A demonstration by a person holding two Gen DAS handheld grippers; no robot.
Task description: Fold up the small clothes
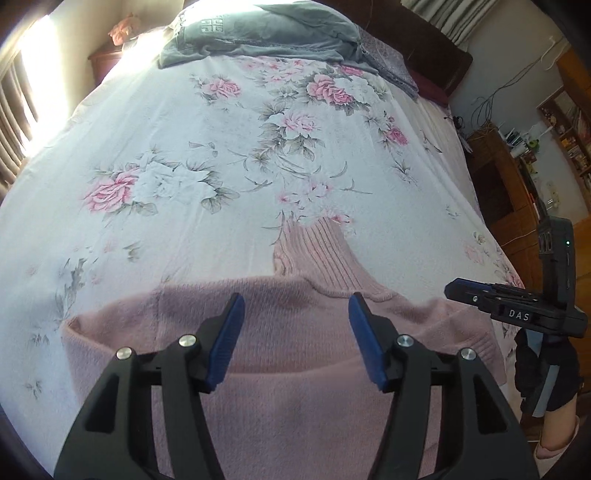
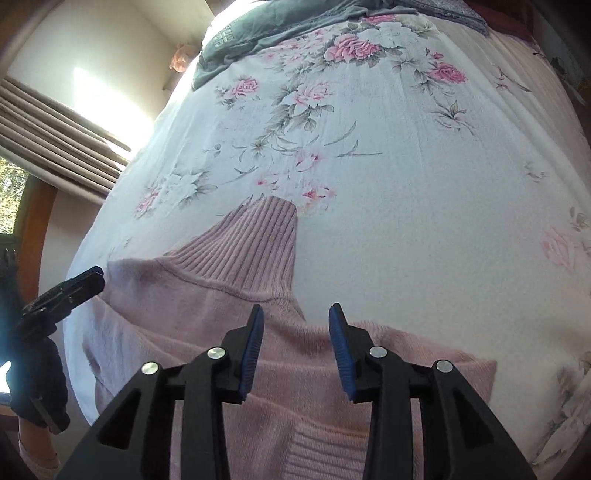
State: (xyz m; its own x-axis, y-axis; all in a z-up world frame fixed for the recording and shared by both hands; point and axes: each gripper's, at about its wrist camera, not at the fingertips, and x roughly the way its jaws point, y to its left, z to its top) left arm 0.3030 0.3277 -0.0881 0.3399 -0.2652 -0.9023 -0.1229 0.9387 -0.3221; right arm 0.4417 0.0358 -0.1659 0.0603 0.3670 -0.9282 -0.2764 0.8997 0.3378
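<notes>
The pink sweater (image 1: 295, 332) lies flat at the near edge of the bed (image 1: 184, 147), its neck pointing up the bed. The left gripper (image 1: 295, 339) and right gripper (image 2: 295, 347) hang over it, fingers wide and holding nothing. A pinch might catch only the top layer, so the fold could come out lopsided.

Left tool (image 1: 295, 317) jaws spread wide, blue pads (image 1: 226, 343) empty, hovering over pink knit sweater (image 1: 288, 369) lying flat on floral bed sheet (image 1: 184, 147). Ribbed turtleneck collar (image 1: 317, 254) just ahead of the tips. Right tool (image 1: 480, 295) off to the right at the sweater's edge, gloved hand (image 1: 546, 373) holding it. Grey garment (image 1: 266, 33) far ahead.
</notes>
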